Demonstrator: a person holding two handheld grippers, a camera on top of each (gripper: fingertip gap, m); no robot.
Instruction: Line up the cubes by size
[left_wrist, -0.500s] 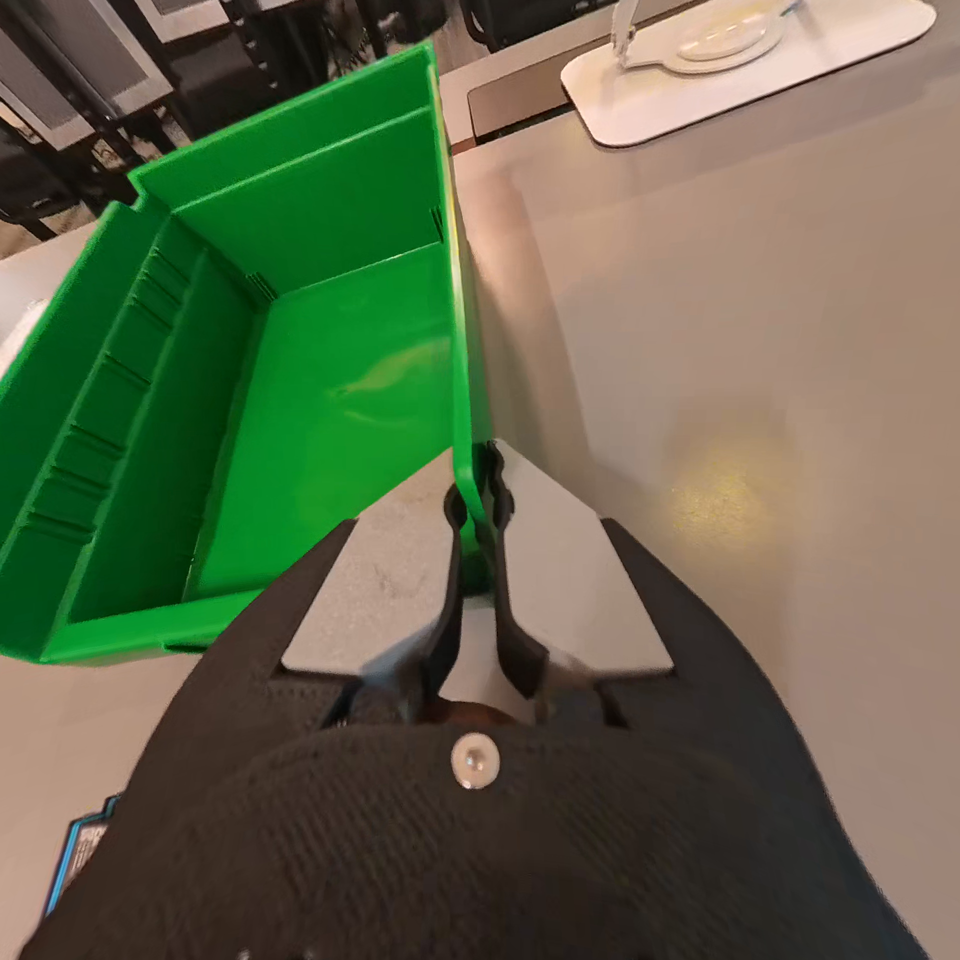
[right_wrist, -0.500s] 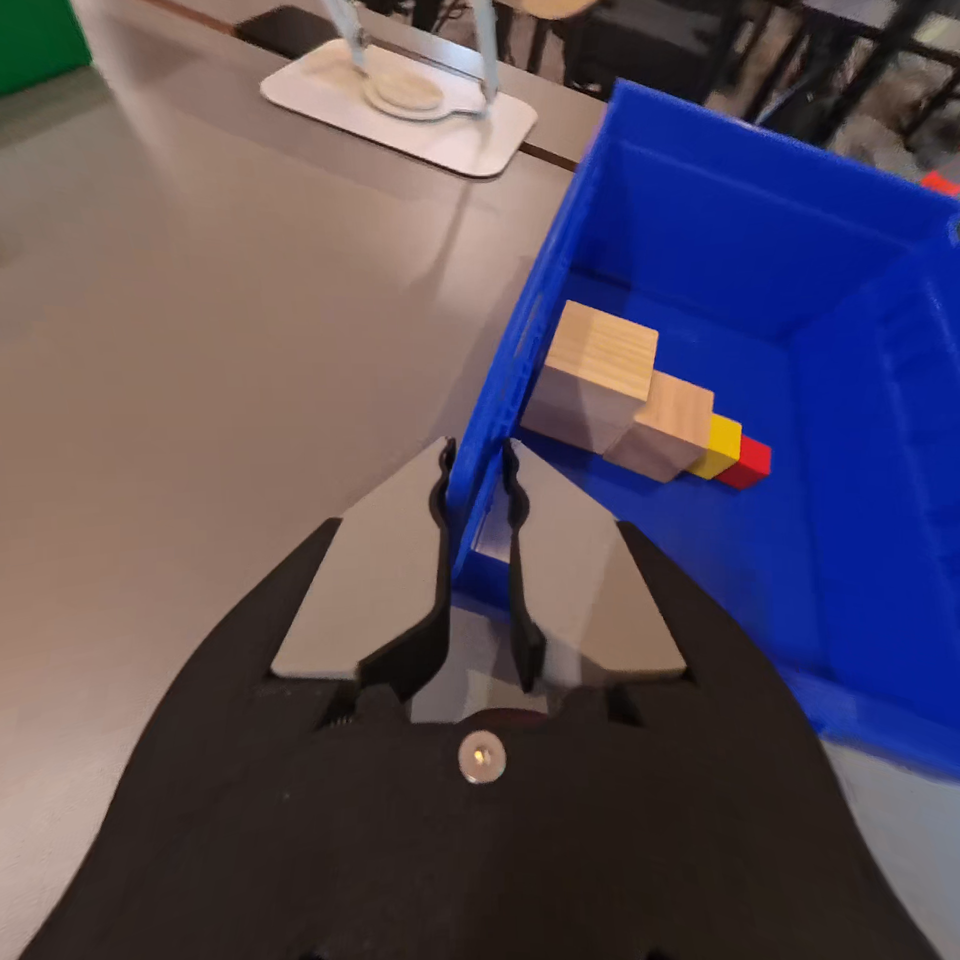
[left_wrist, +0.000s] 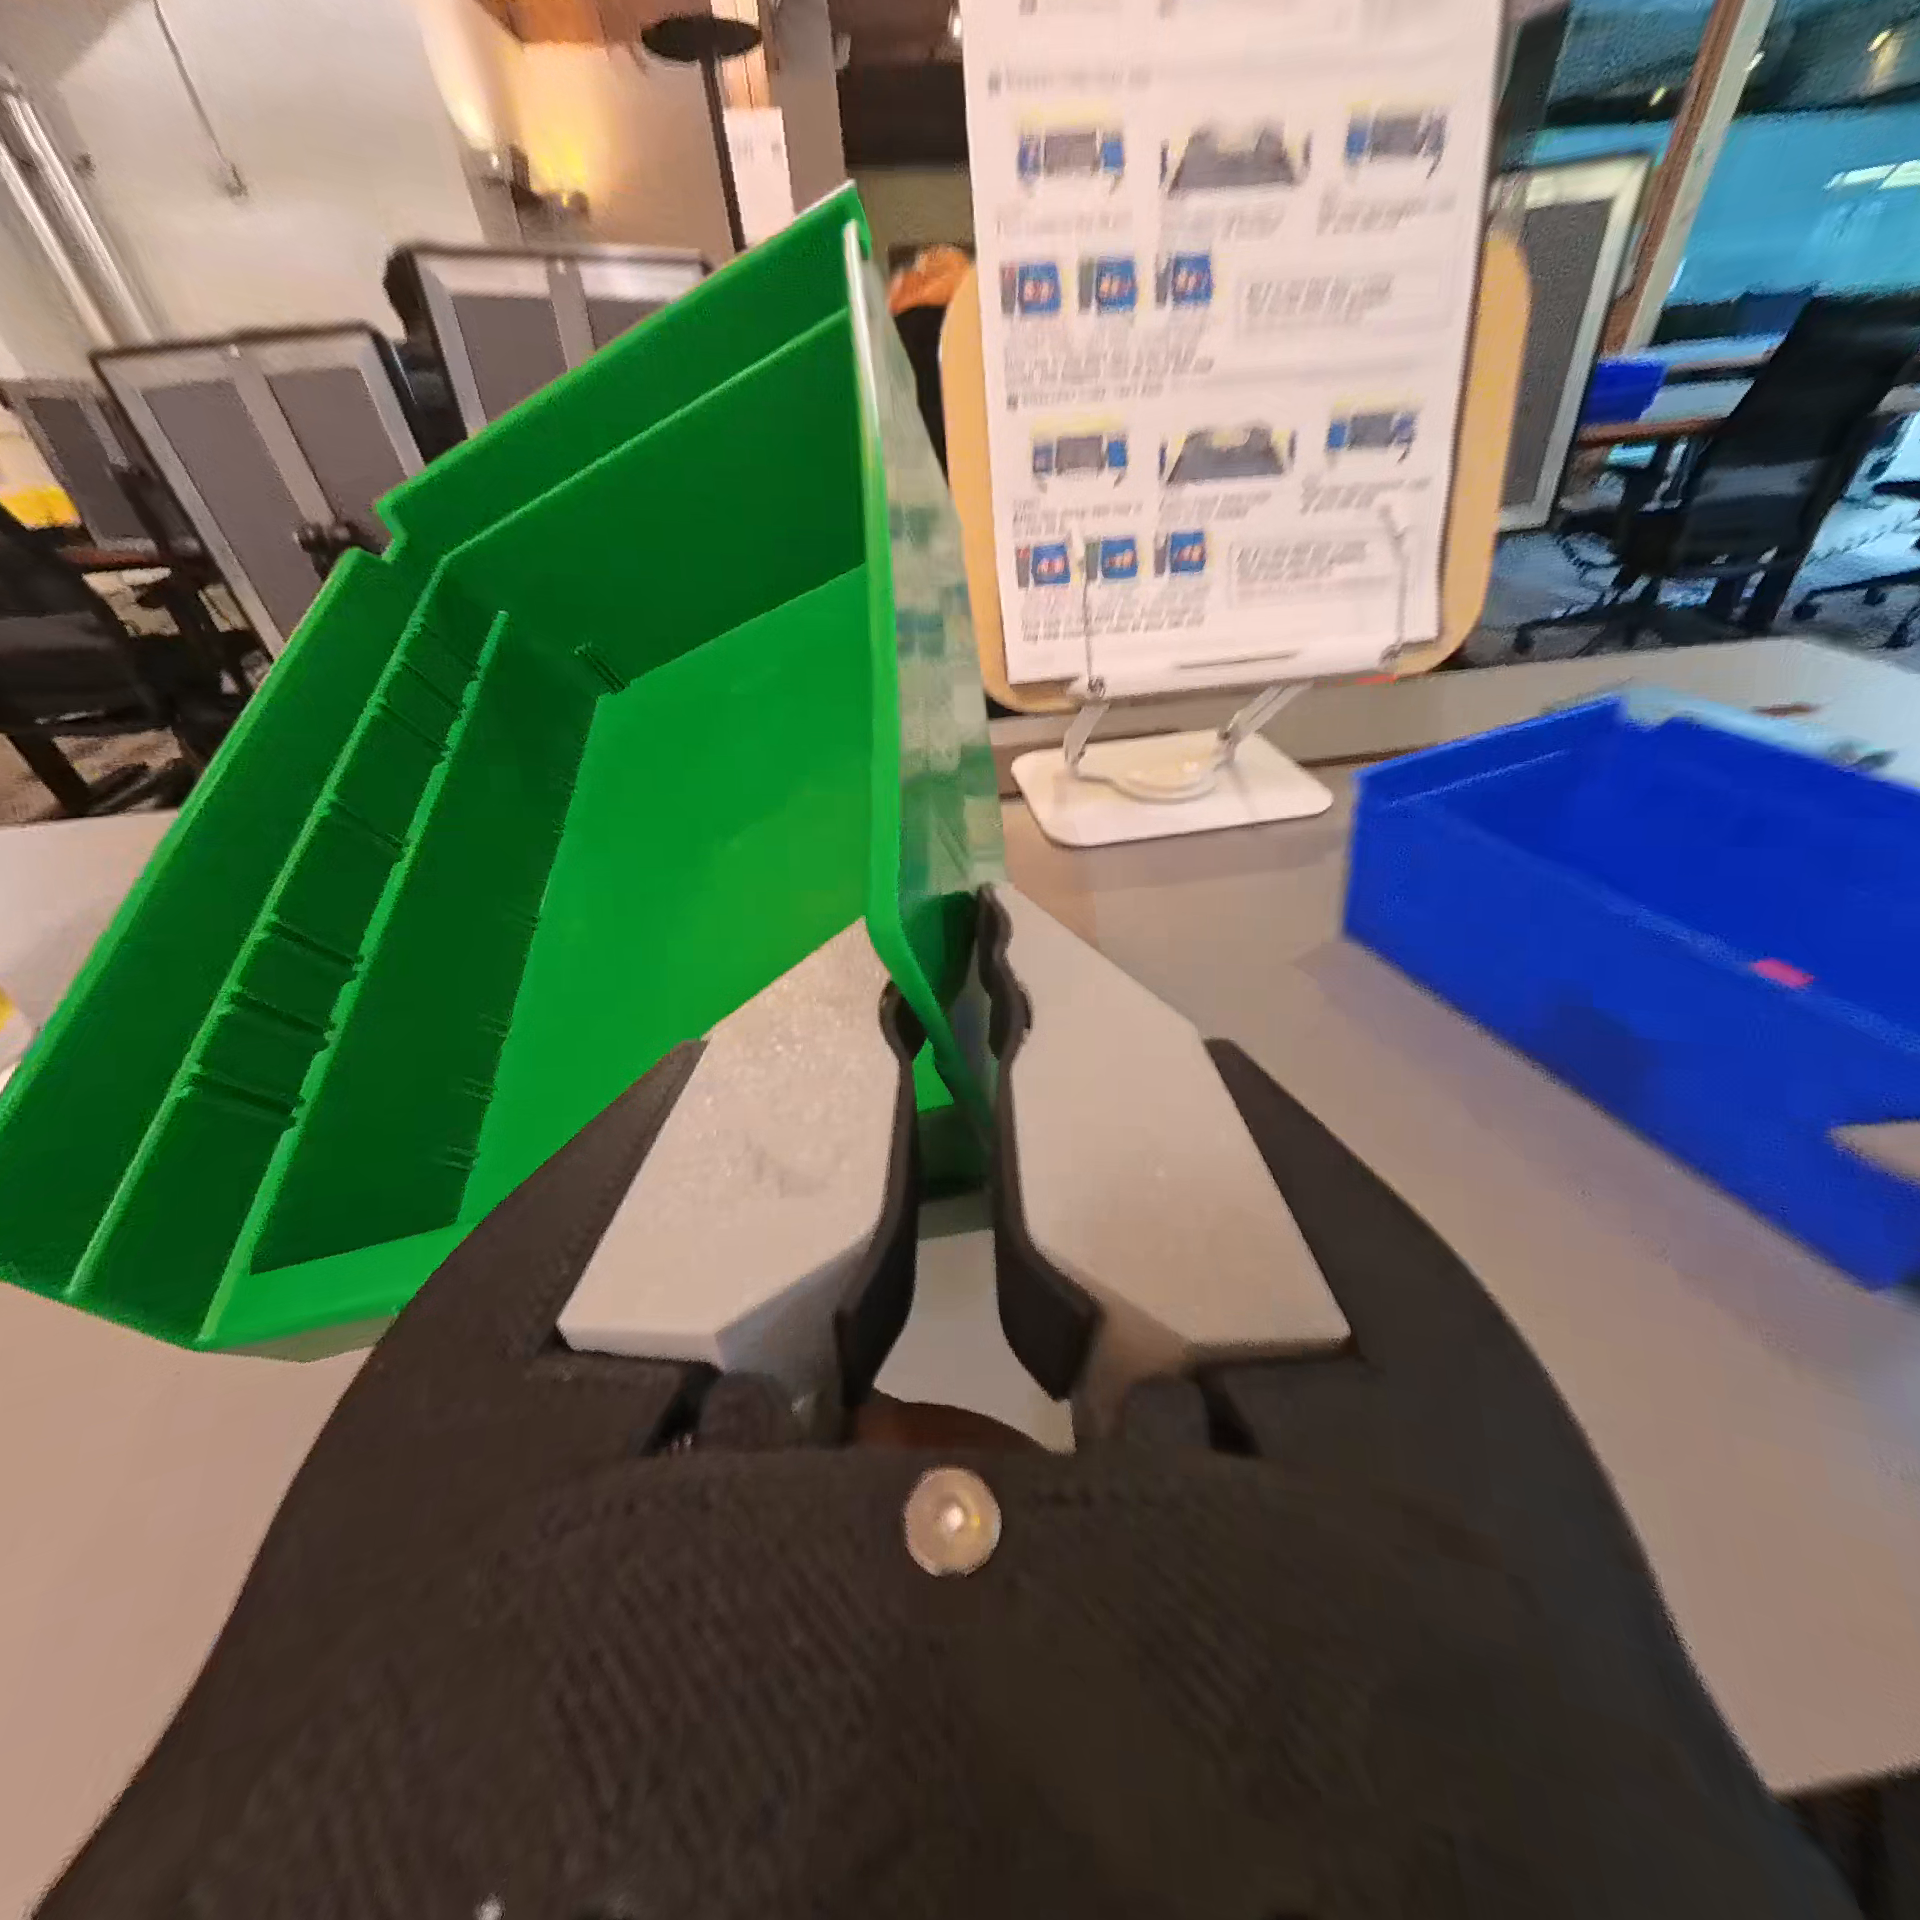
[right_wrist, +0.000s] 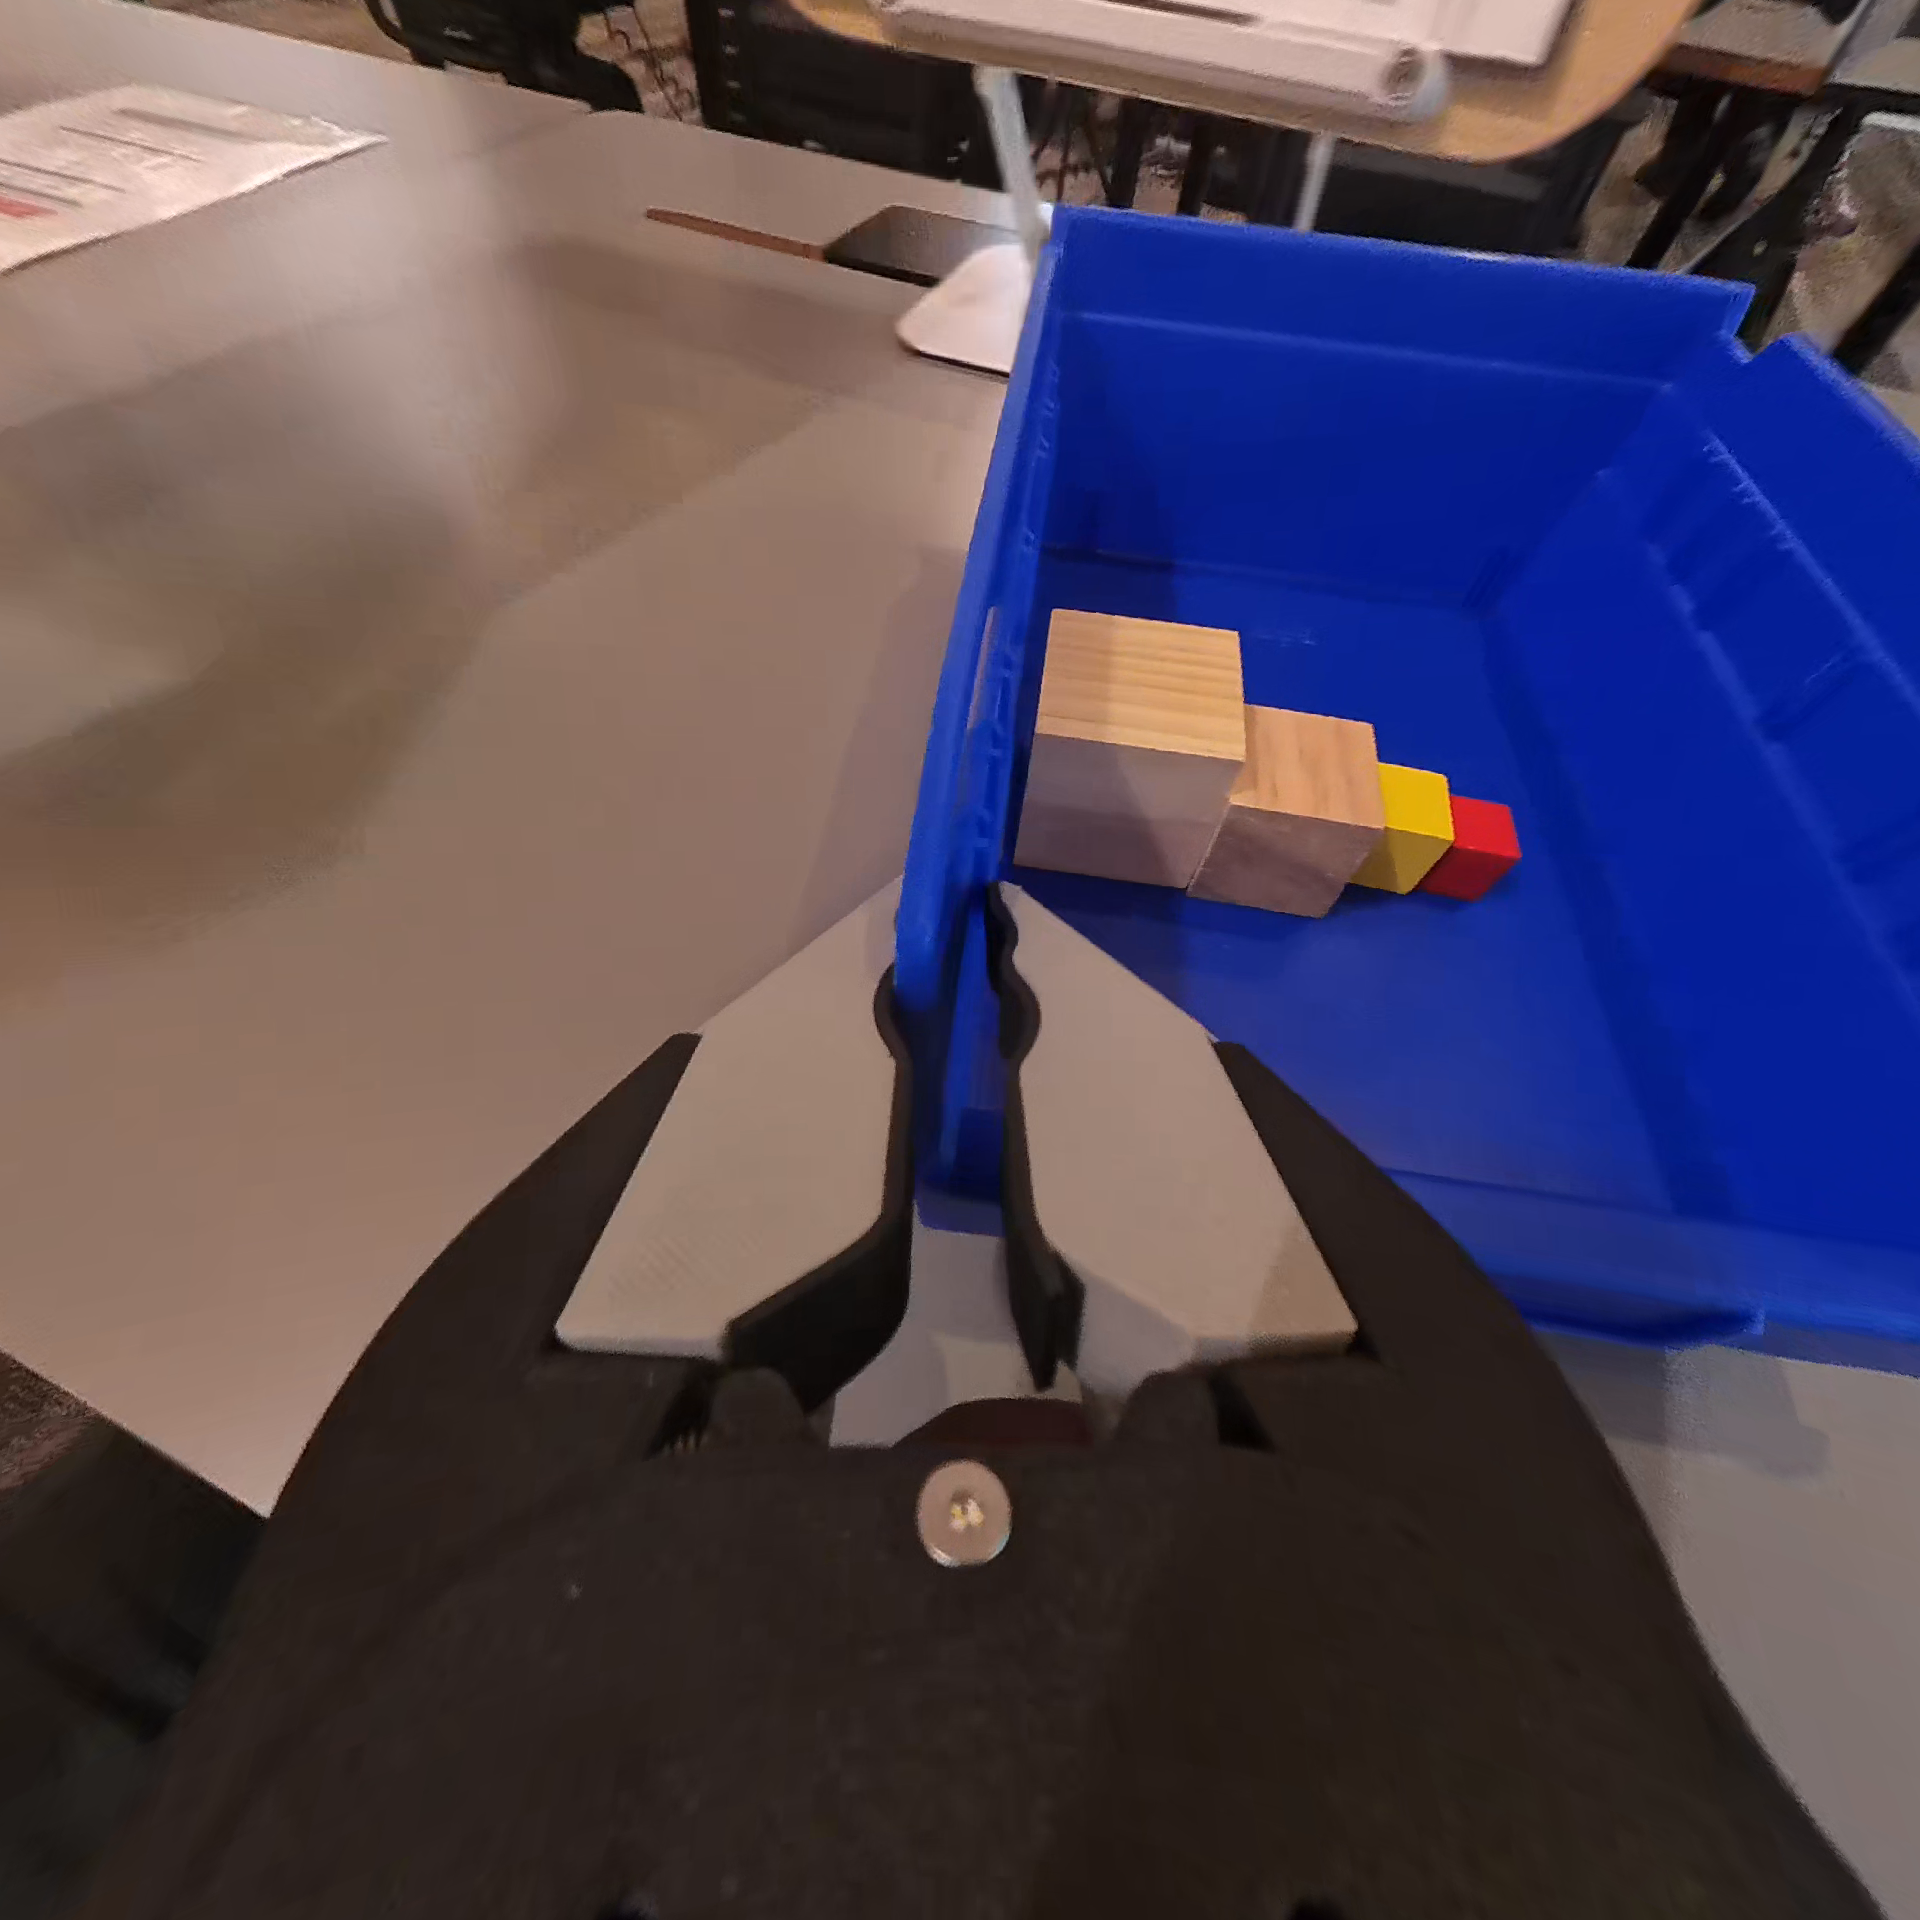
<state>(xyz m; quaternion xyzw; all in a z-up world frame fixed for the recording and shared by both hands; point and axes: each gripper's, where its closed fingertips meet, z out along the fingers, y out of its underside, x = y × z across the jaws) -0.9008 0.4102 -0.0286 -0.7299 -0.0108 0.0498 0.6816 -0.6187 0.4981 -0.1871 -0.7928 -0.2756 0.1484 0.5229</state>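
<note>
- Our left tool (left_wrist: 951, 961) pinches the right wall of the empty green bin (left_wrist: 644, 831). A moment ago the bin sat lower against the tabletop (left_wrist: 1455, 1299); now it is lifted and tilted.
- Our right tool (right_wrist: 951, 956) grips the left wall of the blue bin (right_wrist: 1351, 416), as it did a moment ago.
- Inside, touching in one row from left to right: large wooden cube (right_wrist: 1132, 748), smaller wooden cube (right_wrist: 1299, 810), yellow cube (right_wrist: 1408, 826), red cube (right_wrist: 1475, 847).
- We judge the lineup done; clearing the bins looks to be what remains.
</note>
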